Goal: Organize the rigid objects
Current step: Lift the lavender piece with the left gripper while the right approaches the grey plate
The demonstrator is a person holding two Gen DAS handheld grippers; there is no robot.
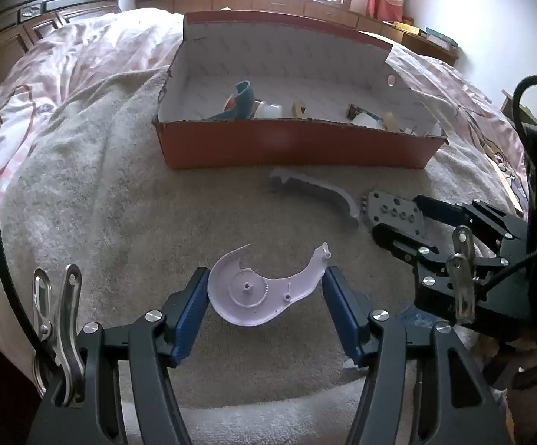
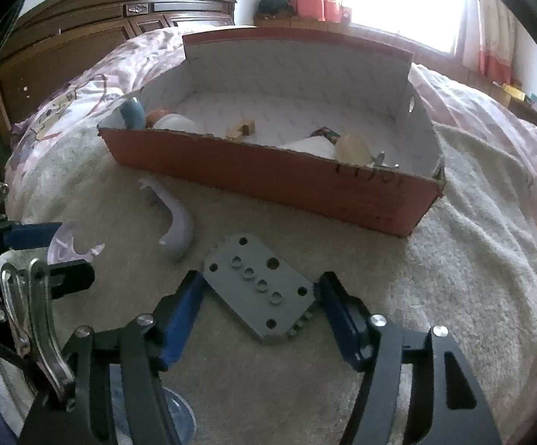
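Note:
My left gripper [image 1: 266,291] is shut on a flat white plastic shell piece [image 1: 257,293] with a round gear ring, held between its blue pads just above the grey towel. My right gripper [image 2: 259,296] is shut on a grey metal plate [image 2: 259,289] with several holes, gripped at its two corners; it also shows in the left wrist view [image 1: 394,215]. A curved pale lavender plastic handle [image 1: 320,193] lies on the towel between the grippers and the box, also seen in the right wrist view [image 2: 175,226]. The red cardboard box [image 1: 298,144] holds several items.
The box [image 2: 305,181] contains a teal curved piece [image 1: 244,102], white bottles, a wooden block [image 2: 242,128] and a pale ball [image 2: 352,148]. The grey towel [image 1: 120,204] covers a bed with a pink quilt. A wooden headboard stands at left.

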